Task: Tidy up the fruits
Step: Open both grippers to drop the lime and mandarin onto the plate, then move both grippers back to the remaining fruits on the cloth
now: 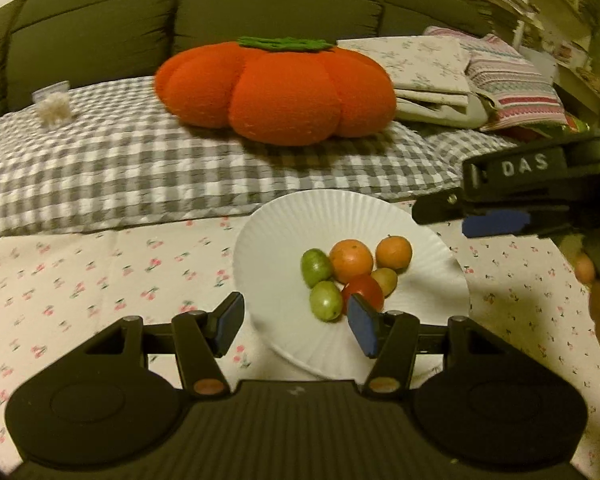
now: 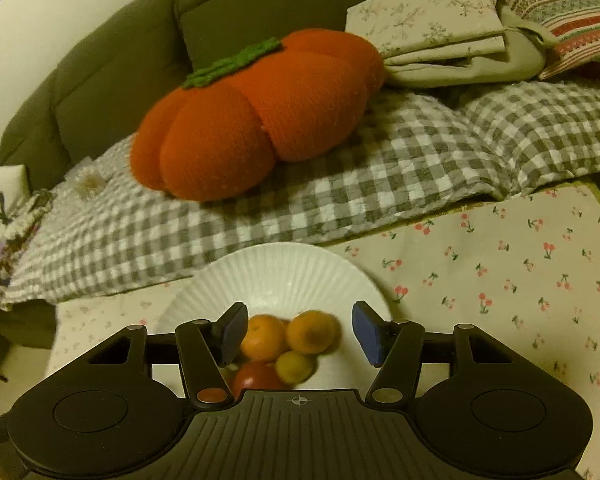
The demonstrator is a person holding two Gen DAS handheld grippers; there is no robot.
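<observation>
A white ribbed plate [image 1: 284, 236] sits on the cherry-print cloth and holds several small fruits: two oranges [image 1: 351, 261], two green fruits [image 1: 316, 268], a red tomato [image 1: 365, 290] and a small yellow-green fruit [image 1: 385, 280]. My left gripper [image 1: 296, 324] is open and empty, low over the plate's near rim. My right gripper [image 2: 300, 334] is open and empty, hovering over the plate [image 2: 284, 272] with the oranges [image 2: 312, 332], the tomato [image 2: 256, 378] and a yellow-green fruit [image 2: 294, 366] between and below its fingers. The right gripper also shows in the left wrist view [image 1: 480, 216], above the plate's right side.
A cherry-print cloth [image 1: 100, 280] covers the surface. Behind it lie a grey checked cushion [image 1: 140, 168], a big orange pumpkin pillow [image 1: 276, 92], folded linens [image 1: 428, 76] and a dark green sofa [image 1: 100, 28].
</observation>
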